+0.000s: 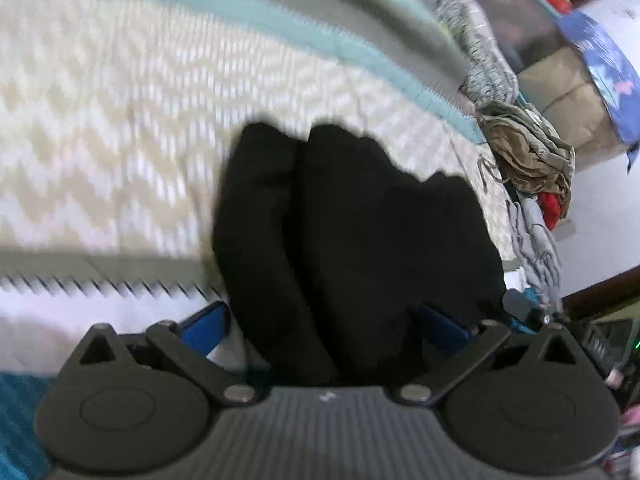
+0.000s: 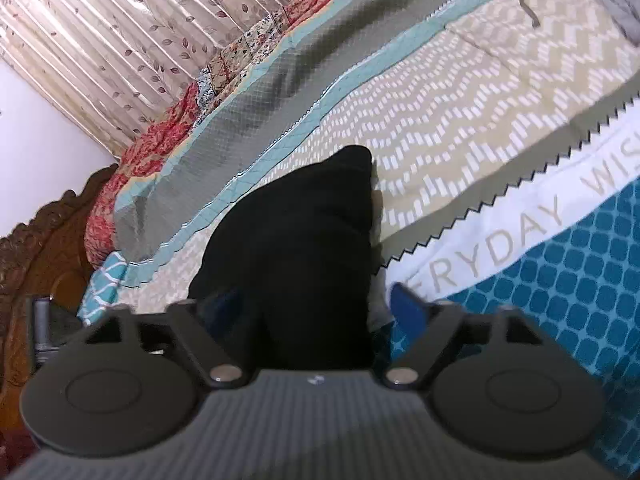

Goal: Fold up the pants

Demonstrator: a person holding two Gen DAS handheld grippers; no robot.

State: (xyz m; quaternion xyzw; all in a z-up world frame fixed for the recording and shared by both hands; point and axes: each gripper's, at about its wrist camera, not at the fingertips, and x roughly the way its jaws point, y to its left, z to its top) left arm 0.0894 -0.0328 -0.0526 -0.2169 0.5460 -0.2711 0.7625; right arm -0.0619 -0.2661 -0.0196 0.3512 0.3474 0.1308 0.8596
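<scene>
The black pants (image 1: 360,220) lie bunched in thick folds on the zigzag-patterned bedspread (image 1: 120,120), running up from between my left gripper's fingers. My left gripper (image 1: 324,328) stands wide open: its left blue pad (image 1: 204,328) is apart from the cloth, and its right pad (image 1: 444,326) is half covered by it. In the right wrist view a folded end of the pants (image 2: 304,220) rises between the fingers of my right gripper (image 2: 316,308), which is also open. Its right pad (image 2: 408,312) is clear of the cloth; the left pad (image 2: 224,300) sits against the fold's edge.
A heap of olive, red and grey clothes (image 1: 528,160) lies at the bed's right edge, with a cardboard box (image 1: 560,92) beyond. A patchwork quilt (image 2: 160,140), a carved wooden headboard (image 2: 40,240) and a leaf-print curtain (image 2: 120,20) border the far side.
</scene>
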